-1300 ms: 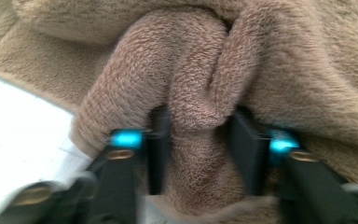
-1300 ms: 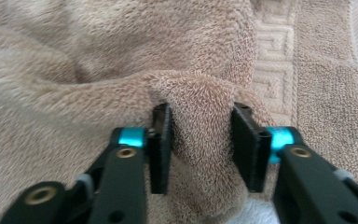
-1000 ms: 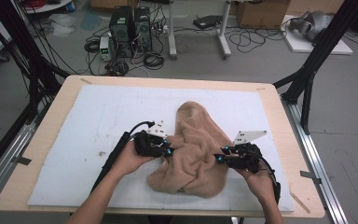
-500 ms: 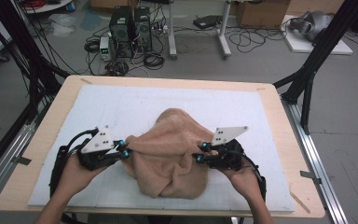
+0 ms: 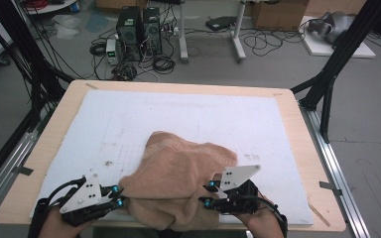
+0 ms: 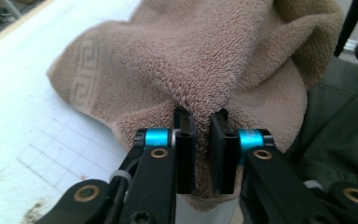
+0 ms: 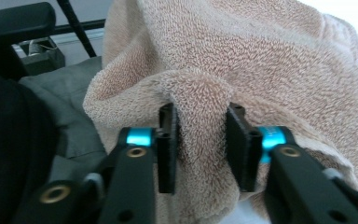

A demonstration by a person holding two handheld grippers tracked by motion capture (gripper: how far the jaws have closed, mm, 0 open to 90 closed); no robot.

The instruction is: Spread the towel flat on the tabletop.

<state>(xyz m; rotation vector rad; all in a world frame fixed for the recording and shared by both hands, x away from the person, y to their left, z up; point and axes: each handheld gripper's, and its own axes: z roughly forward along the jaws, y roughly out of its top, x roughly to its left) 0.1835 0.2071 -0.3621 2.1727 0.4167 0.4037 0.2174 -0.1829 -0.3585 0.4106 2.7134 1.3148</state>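
A tan terry towel (image 5: 178,168) lies bunched at the near middle of the white mat (image 5: 228,114), and its front part hangs over the table's near edge. My left gripper (image 5: 121,198) is at the towel's left corner. In the left gripper view the towel (image 6: 191,56) peaks into my left gripper (image 6: 201,114), whose jaws have just been opening but still pinch it at the tips. My right gripper (image 5: 206,196) is at the towel's right side. Its jaws (image 7: 200,112) have also just been opening, and they stand apart around a loose fold of towel (image 7: 261,56).
The wooden table rim (image 5: 49,148) frames the mat. Black frame legs (image 5: 327,84) stand at the far right and far left. Computers and cables (image 5: 139,29) lie on the floor beyond. The person's dark-clad lap (image 6: 335,140) is just past the near edge.
Both hands have come back toward the near edge, the left one also moving left. The towel was dragged nearer and pulled wider between them. Both grippers' jaws stand a little wider.
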